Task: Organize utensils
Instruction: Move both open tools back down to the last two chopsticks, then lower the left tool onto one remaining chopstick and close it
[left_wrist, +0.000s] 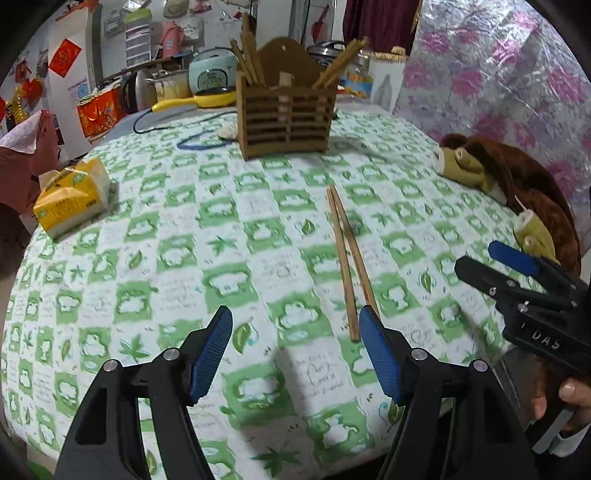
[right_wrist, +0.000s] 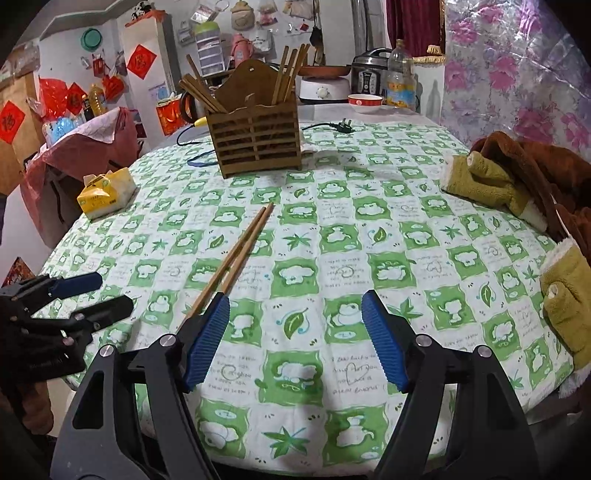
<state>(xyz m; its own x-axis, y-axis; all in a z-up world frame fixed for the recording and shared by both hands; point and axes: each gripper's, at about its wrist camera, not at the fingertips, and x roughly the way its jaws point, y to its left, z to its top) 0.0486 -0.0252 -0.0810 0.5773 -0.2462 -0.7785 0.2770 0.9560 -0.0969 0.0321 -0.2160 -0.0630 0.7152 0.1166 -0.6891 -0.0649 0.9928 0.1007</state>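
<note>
Chopsticks (left_wrist: 345, 258) are what we are sorting here, and one loose pair lies on the green-and-white checked tablecloth (left_wrist: 184, 240), in the centre right of the left wrist frame and the centre left of the right wrist frame. The two sticks are touching or nearly touching at their far tips and spread slightly toward us, forming a narrow V. They look like plain wood or bamboo, light brown, slim and straight.

The wooden slatted chopstick holder (left_wrist: 286, 118) stands upright in the upper middle of both frames, well apart from the loose pair. It already carries several chopsticks, leaning out at its left and right ends. So we judge the job to be mostly done, with this last pair on the cloth not yet picked up and put away; we see no other loose utensils.

Our left gripper (left_wrist: 295, 350) is spread wide with nothing between its blue pads. In the left wrist view its right-hand pad overlaps the near ends of the pair, though we cannot tell whether it touches them. Our right gripper (right_wrist: 295, 338) is likewise wide open and empty, over the cloth just right of the pair's near ends.

A yellow tissue pack (left_wrist: 72, 197) sits at the left of the frames, and a brown plush garment (left_wrist: 517, 184) at the right.
</note>
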